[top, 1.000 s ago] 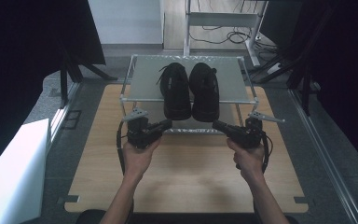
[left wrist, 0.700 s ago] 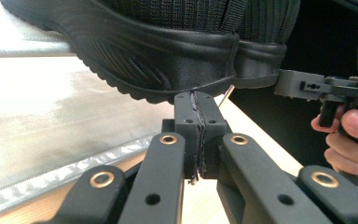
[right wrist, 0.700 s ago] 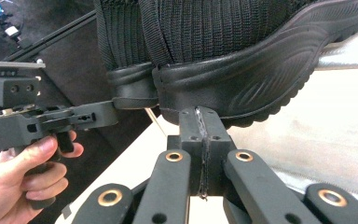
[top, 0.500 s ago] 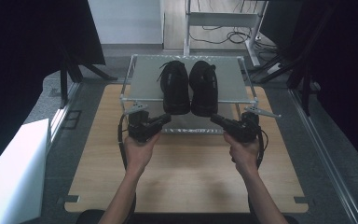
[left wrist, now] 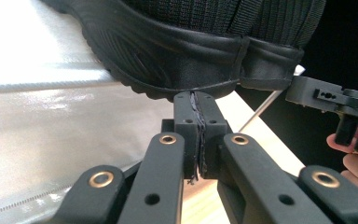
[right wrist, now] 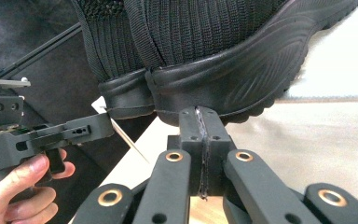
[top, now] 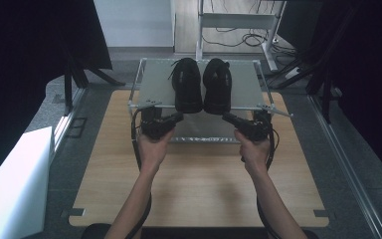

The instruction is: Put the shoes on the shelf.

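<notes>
High view: set above the near side of the wooden table (top: 199,189), looking forward and down, far enough off to take in the whole metal rack (top: 154,82), both forearms and the floor beyond.

Left gripper view: riding on the left gripper (left wrist: 196,100), looking along closed jaws, very near the heel of the left shoe (left wrist: 177,51); right gripper (left wrist: 340,100) farther off at the right edge.

Right gripper view: riding on the right gripper (right wrist: 200,116), facing the heel of the right shoe (right wrist: 223,70) just as closely; left gripper (right wrist: 42,133) at the left edge.

Shared by all three: shoe heels and rack front edge.
</notes>
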The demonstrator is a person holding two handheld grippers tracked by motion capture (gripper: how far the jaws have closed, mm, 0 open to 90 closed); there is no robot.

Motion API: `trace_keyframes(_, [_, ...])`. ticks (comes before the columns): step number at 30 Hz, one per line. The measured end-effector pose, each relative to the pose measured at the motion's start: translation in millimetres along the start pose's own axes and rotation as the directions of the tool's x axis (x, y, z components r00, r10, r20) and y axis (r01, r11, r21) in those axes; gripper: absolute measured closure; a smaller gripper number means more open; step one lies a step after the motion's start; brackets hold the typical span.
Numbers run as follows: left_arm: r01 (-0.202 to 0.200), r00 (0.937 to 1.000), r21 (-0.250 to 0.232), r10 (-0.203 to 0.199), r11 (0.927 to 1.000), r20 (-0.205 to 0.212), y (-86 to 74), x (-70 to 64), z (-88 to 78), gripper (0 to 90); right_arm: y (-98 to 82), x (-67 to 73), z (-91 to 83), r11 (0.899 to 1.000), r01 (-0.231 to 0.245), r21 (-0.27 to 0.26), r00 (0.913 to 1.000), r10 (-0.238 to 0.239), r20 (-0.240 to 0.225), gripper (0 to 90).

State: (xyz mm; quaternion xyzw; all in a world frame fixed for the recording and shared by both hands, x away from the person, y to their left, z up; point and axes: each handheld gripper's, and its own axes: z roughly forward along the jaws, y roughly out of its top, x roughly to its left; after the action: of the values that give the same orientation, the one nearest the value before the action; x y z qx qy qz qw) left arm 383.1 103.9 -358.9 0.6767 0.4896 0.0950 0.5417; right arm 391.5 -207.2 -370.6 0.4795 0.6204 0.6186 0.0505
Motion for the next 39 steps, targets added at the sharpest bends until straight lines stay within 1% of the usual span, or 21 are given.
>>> trace_keyframes(1, [0.007,1.0000,0.001,-0.007,1.0000,-0.002,1.4,0.9,1.8,88.4,0.8,-0.8,2.2,1.000,0.005,-0.002,1.0000,-0.005,0.006,89.9])
trace_keyframes(5, [0.006,0.9999,0.007,-0.005,1.0000,-0.014,5.1,3.2,6.7,87.4,3.5,-3.3,7.2,1.000,-0.011,-0.005,0.9998,0.011,0.014,89.9])
trace_keyframes(9, [0.021,0.9992,0.017,-0.020,0.9996,-0.034,10.8,7.6,16.1,86.4,7.8,-7.9,15.8,1.000,-0.025,-0.017,0.9990,0.026,0.037,89.8])
trace_keyframes(12, [0.037,0.9988,0.019,-0.036,0.9991,-0.032,12.6,9.6,20.0,86.2,10.3,-11.1,20.7,0.999,-0.045,-0.020,0.9975,0.046,0.053,89.8])
trace_keyframes(13, [0.037,0.9988,0.019,-0.036,0.9991,-0.032,12.6,9.6,20.0,86.2,10.3,-11.1,20.7,0.999,-0.045,-0.020,0.9975,0.046,0.053,89.8])
trace_keyframes(14, [0.036,0.9985,0.026,-0.035,0.9990,-0.042,13.9,9.7,22.9,85.9,11.5,-13.7,24.7,0.998,-0.055,-0.023,0.9962,0.057,0.066,89.6])
trace_keyframes(17, [0.040,0.9984,0.030,-0.038,0.9988,-0.041,14.6,10.0,25.7,85.9,12.4,-17.3,28.4,0.997,-0.076,-0.027,0.9944,0.078,0.072,89.6])
trace_keyframes(19, [0.057,0.9977,0.032,-0.056,0.9979,-0.038,16.1,10.2,29.4,85.9,13.5,-19.0,30.6,0.996,-0.082,-0.025,0.9928,0.083,0.086,89.3])
trace_keyframes(21, [0.058,0.9976,0.037,-0.056,0.9976,-0.041,16.8,10.4,30.6,85.9,14.0,-19.9,31.8,0.996,-0.084,-0.026,0.9923,0.086,0.089,89.6])
trace_keyframes(22, [0.060,0.9972,0.045,-0.058,0.9971,-0.047,17.8,10.6,32.9,85.8,14.8,-20.6,32.8,0.994,-0.103,-0.026,0.9917,0.105,0.074,89.2])
trace_keyframes(27, [0.059,0.9979,0.037,-0.058,0.9976,-0.028,17.2,10.2,31.8,83.6,16.7,-17.5,31.4,0.997,-0.080,-0.013,0.9942,0.080,0.072,84.4])
trace_keyframes(28, [0.053,0.9985,0.028,-0.052,0.9982,-0.017,15.6,9.1,28.9,82.2,16.5,-17.3,30.2,0.997,-0.077,-0.012,0.9947,0.078,0.067,83.3])
trace_keyframes(30, [0.043,0.9990,0.021,-0.043,0.9989,-0.016,13.7,7.8,25.6,79.2,15.9,-17.4,27.2,0.997,-0.072,-0.007,0.9959,0.072,0.055,80.8])
trace_keyframes(31, [0.043,0.9990,0.021,-0.043,0.9989,-0.016,13.7,7.8,25.6,76.4,15.9,-17.4,27.2,0.997,-0.072,-0.007,0.9959,0.072,0.055,80.8])
trace_keyframes(32, [0.038,0.9993,0.017,-0.038,0.9991,-0.006,11.3,7.3,22.2,72.6,14.8,-17.1,23.6,0.998,-0.068,-0.001,0.9971,0.068,0.033,76.4])
trace_keyframes(34, [0.037,0.9993,0.016,-0.037,0.9992,0.000,9.9,6.9,20.8,66.4,14.2,-17.0,22.3,0.998,-0.066,0.000,0.9974,0.066,0.029,74.2])
trace_keyframes(35, [0.029,0.9996,0.019,-0.030,0.9994,0.003,8.3,6.6,19.2,66.4,13.3,-16.7,20.4,0.998,-0.061,0.000,0.9979,0.061,0.022,71.8])
trace_keyframes(36, [0.014,0.9999,0.028,-0.014,0.9995,0.007,6.1,5.7,17.6,58.2,10.9,-16.7,16.5,0.999,-0.044,0.005,0.9990,0.044,0.010,65.7])
trace_keyframes(37, [0.014,0.9999,0.028,-0.014,0.9995,0.007,6.1,5.7,17.6,55.3,10.9,-16.7,16.5,0.999,-0.044,0.005,0.9990,0.044,0.010,65.7])
trace_keyframes(38, [-0.001,1.0000,0.034,0.001,0.9994,0.007,4.7,5.2,16.3,55.3,10.0,-16.6,15.6,0.999,-0.038,0.010,0.9992,0.038,0.006,63.8])
trace_keyframes(39, [-0.011,0.9999,0.037,0.011,0.9993,0.003,3.5,4.7,15.2,52.0,8.6,-15.7,13.5,0.999,-0.035,0.021,0.9994,0.035,0.004,61.1])
